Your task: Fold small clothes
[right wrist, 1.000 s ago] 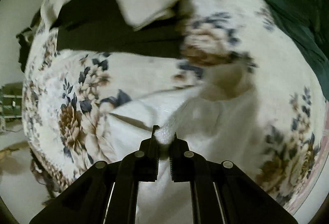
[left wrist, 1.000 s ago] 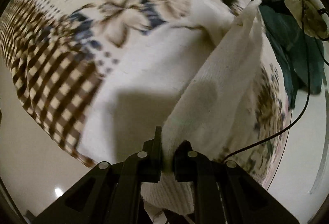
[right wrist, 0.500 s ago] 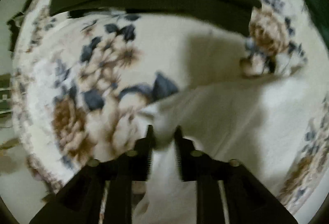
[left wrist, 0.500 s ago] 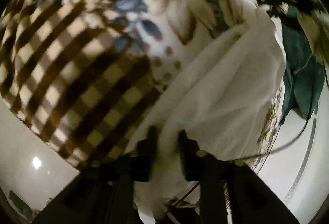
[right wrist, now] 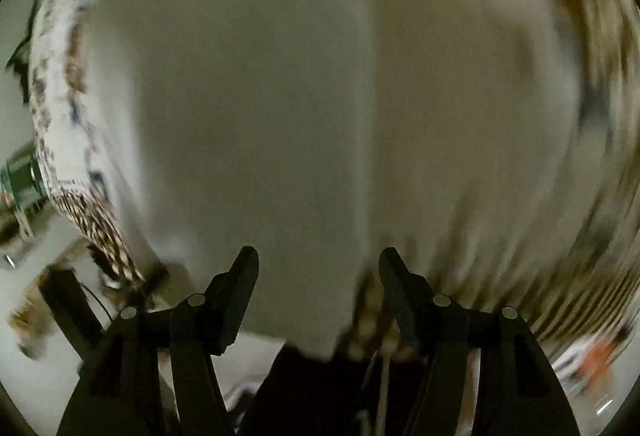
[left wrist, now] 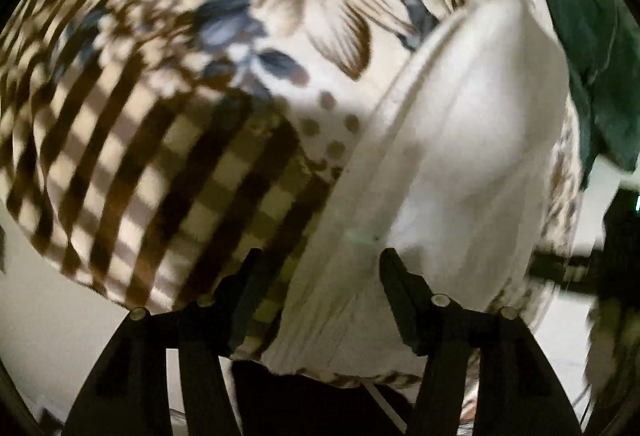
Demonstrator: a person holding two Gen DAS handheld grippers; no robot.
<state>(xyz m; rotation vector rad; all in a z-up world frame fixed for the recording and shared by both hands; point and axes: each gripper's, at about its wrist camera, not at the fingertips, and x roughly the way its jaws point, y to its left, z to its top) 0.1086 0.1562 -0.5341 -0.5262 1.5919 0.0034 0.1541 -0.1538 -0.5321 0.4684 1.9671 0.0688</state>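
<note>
Two claws spread wide, left claw (left wrist: pixel 318 260), right claw (right wrist: pixel 318 260) (blurred), over white garment (left wrist: pixel 452 164), floral blanket (left wrist: pixel 248 48).

floral checked blanket (left wrist: pixel 208 84), green cloth (left wrist: pixel 600 48)

Left gripper (left wrist: pixel 318 266) and right gripper (right wrist: pixel 318 264) both seemingly spread wide, empty.

The garment (left wrist: pixel 448 164) was plain white, shading to dull grey-white in the blurred right wrist view (right wrist: pixel 248 124). The blanket (left wrist: pixel 168 140) beneath it was cream, printed with brown and blue-grey flowers, brown dots, and a border of dark brown and cream checks. A second cloth (left wrist: pixel 592 48) at the right edge was dark teal green. The fingers (left wrist: pixel 240 300) of both grippers were black, with small silver screws.
</note>
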